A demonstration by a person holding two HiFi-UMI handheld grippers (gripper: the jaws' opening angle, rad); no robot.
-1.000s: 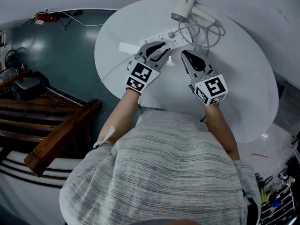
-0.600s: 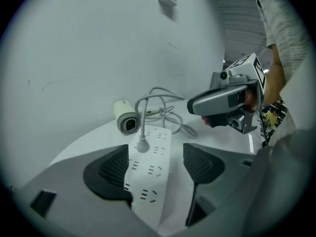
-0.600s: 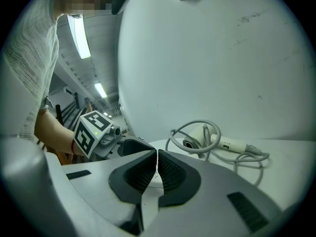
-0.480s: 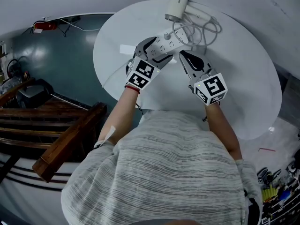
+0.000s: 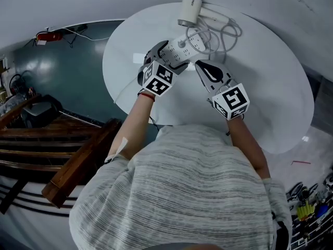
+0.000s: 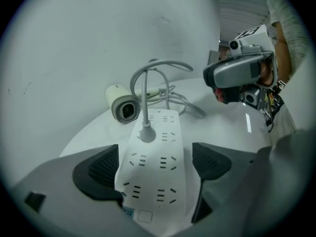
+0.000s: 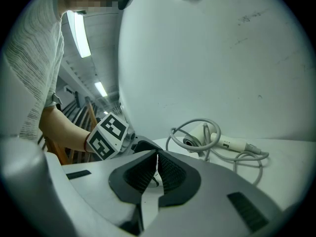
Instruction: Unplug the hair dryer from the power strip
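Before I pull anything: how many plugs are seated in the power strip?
1. A white plug sits in the left row near the far end of the power strip, its cord arching toward the hair dryer. Every other socket in view is empty.

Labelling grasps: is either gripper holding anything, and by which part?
Nothing held. Left gripper jaws have just been opening, straddling the near end of the power strip, not pressing; right gripper shut, empty.
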